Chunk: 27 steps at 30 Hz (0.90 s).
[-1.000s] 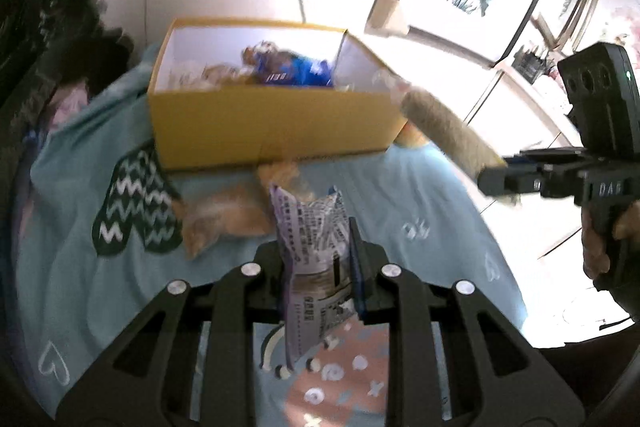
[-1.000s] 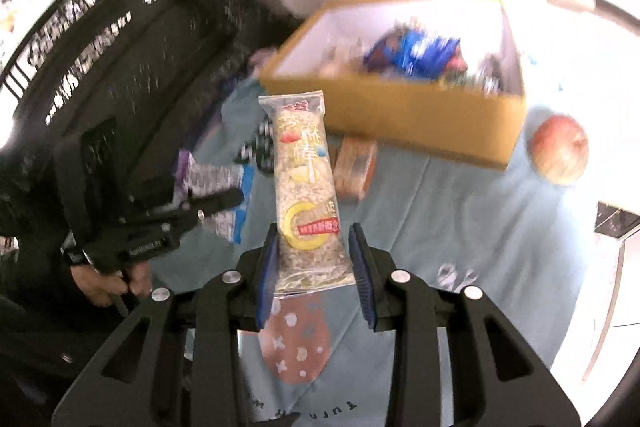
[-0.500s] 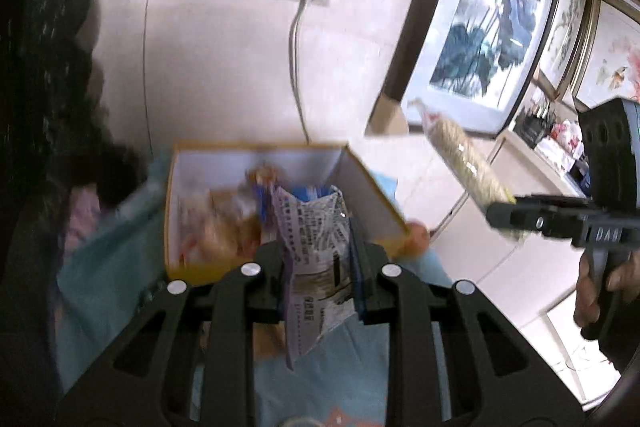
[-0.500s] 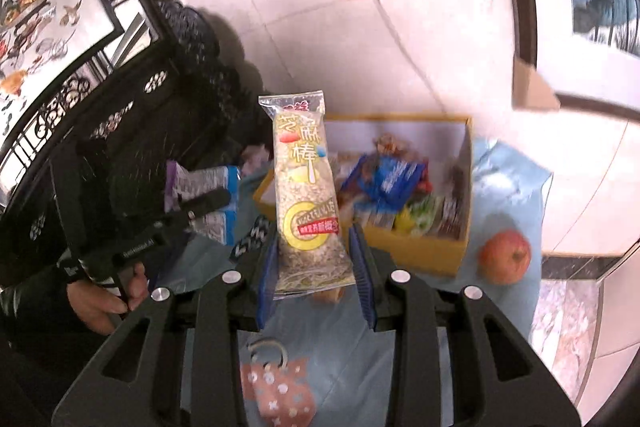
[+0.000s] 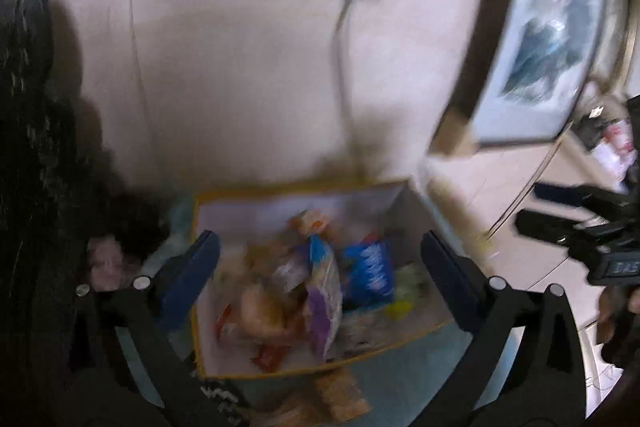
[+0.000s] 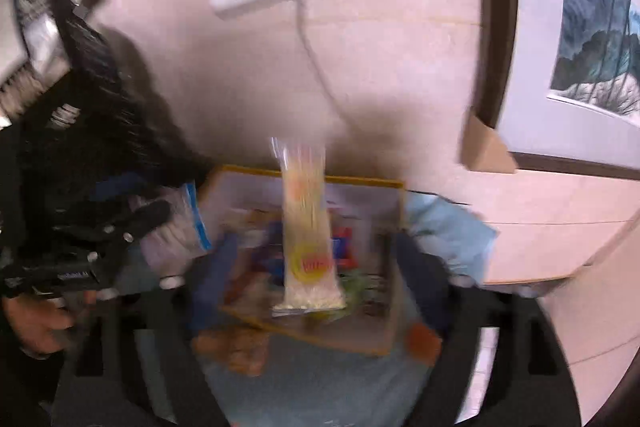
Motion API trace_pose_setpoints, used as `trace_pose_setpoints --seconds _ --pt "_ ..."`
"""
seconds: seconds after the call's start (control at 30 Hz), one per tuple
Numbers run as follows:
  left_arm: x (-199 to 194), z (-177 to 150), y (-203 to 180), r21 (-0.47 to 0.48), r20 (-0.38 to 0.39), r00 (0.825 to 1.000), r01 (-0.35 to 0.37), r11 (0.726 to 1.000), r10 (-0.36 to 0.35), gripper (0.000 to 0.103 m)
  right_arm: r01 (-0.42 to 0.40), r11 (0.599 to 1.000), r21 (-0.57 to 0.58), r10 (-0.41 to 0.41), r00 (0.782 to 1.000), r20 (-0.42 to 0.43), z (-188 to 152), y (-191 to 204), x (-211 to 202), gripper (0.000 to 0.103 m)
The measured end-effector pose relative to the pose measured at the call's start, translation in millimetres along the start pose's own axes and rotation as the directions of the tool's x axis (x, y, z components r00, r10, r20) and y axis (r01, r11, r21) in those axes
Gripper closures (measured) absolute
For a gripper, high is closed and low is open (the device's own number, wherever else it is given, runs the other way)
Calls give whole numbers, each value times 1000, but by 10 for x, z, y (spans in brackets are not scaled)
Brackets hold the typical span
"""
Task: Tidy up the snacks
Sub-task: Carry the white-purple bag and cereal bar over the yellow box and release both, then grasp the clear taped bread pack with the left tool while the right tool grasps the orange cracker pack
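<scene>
Left gripper [image 5: 320, 259], jaws opening, purple-and-white packet [image 5: 324, 303] dropping free into yellow box [image 5: 280, 373]. Right gripper [image 6: 320, 267], opening too, sesame-stick bag [image 6: 308, 235] untouched between them above box. Orange packets [image 5: 340, 393] left on blue cloth [image 5: 420, 367].

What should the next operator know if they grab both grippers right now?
Left gripper: jaws opening, pads clear of the purple-and-white packet, which sits over the yellow box, apparently dropping in.
Right gripper: jaws opening; long cereal bar packet between them, pads off it, above the box.
Done: several snacks in the box, among them a blue packet.
Left: orange snack packs on the blue cloth in front of the box. Frames are blurred.
</scene>
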<state>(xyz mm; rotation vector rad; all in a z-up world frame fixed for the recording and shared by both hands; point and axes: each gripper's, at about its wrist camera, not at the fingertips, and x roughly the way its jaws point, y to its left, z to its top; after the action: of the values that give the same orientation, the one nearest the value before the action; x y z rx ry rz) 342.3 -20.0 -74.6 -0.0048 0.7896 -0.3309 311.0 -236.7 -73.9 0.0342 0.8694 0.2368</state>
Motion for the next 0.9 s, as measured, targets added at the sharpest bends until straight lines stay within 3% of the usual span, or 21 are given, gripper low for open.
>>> trace_pose_setpoints --seconds 0.03,0.3,0.47,0.63,0.9 --pt "80 -77 62 -12 -37 999 -11 1000 10 2 -7 1000 9 7 1000 -11 -65 -18 43 20" --pt "-15 -653 372 -113 -42 999 8 994 -13 2 -43 999 29 45 997 -66 -554 -64 115 20" --pt "-104 -927 372 -98 -55 999 -9 995 4 2 -60 998 13 61 994 -88 -723 109 57 20" --pt "-108 -1362 390 -122 -115 993 -10 992 -4 2 -97 995 5 97 988 -118 -931 315 33 20" --pt "-270 -1781 308 -91 -146 987 -74 993 60 2 -123 992 30 126 982 -140 -1305 497 -18 20"
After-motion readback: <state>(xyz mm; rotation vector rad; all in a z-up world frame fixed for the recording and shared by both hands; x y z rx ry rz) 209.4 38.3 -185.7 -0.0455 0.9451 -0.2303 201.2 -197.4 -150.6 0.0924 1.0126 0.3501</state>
